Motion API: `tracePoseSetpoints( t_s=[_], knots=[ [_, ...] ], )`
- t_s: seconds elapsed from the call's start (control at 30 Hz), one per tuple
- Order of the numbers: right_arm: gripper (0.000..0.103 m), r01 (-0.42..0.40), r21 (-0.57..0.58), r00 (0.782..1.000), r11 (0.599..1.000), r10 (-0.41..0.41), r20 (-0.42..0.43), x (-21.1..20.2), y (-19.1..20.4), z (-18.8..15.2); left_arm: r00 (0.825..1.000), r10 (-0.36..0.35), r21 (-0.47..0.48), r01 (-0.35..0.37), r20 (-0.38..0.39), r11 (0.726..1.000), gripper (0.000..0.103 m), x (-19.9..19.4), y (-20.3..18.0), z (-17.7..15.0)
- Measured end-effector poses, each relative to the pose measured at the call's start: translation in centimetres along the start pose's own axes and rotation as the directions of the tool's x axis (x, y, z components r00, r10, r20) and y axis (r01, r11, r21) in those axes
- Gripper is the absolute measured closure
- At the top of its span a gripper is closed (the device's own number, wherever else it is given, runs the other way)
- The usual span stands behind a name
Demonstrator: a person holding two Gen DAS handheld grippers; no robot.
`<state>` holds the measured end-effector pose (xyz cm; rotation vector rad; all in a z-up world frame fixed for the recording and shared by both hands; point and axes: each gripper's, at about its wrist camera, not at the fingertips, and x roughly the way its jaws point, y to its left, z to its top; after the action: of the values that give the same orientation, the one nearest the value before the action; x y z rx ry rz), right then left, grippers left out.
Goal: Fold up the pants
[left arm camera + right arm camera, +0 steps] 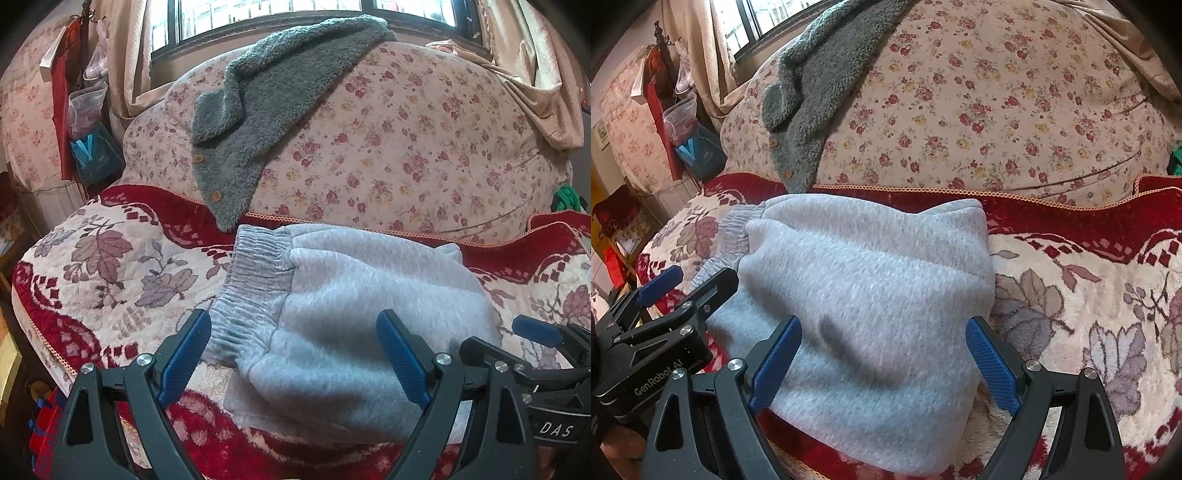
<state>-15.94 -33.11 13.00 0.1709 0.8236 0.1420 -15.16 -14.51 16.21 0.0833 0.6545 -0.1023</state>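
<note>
Light grey sweatpants (pixel 351 295) lie folded into a compact bundle on a red and cream leaf-patterned blanket (pixel 110 266). Their ribbed elastic waistband (pixel 255 266) faces left. My left gripper (pixel 295 354) is open above the bundle's near-left part, its blue pads wide apart with nothing pinched between them. In the right wrist view the same pants (pixel 868 266) fill the middle. My right gripper (pixel 884 363) is open over their near edge and grips no cloth. The two grippers are side by side: the right gripper (pixel 509 339) shows at that frame's right edge, the left gripper (pixel 690 284) at this frame's left edge.
A big floral-print quilt bundle (pixel 406 147) rises right behind the pants, with a grey fleece jacket (pixel 258 110) draped over it. Window and curtains are beyond. A blue bag (pixel 96 155) and hanging items are at the far left. Something green (pixel 565 195) is at the right edge.
</note>
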Motion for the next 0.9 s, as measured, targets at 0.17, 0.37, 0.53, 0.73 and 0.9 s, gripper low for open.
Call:
tracePoseSetpoints(
  t_s=[0.17, 0.37, 0.53, 0.73, 0.9],
  knots=[
    [0.009, 0.005, 0.003, 1.000, 1.000, -0.005, 0.002, -0.19, -0.25, 0.04, 1.000, 0.000, 0.002, 0.000, 0.001, 1.000, 0.013, -0.01, 0.00, 0.01],
    [0.009, 0.008, 0.002, 1.000, 1.000, -0.008, 0.003, -0.36, -0.40, 0.09, 1.000, 0.005, -0.004, -0.005, 0.003, 1.000, 0.013, -0.10, -0.05, -0.07],
    [0.009, 0.009, 0.003, 1.000, 1.000, -0.009, 0.003, -0.41, -0.33, 0.05, 1.000, 0.006, -0.004, -0.006, 0.004, 1.000, 0.013, -0.19, 0.03, -0.11],
    [0.009, 0.009, -0.001, 1.000, 1.000, -0.009, 0.004, -0.55, -0.31, 0.02, 1.000, 0.005, -0.002, -0.005, 0.004, 1.000, 0.013, -0.25, 0.08, -0.15],
    [0.009, 0.010, 0.000, 1.000, 1.000, -0.010, 0.006, -0.62, -0.31, -0.04, 1.000, 0.005, -0.003, -0.005, 0.004, 1.000, 0.013, -0.29, 0.09, -0.21]
  ],
)
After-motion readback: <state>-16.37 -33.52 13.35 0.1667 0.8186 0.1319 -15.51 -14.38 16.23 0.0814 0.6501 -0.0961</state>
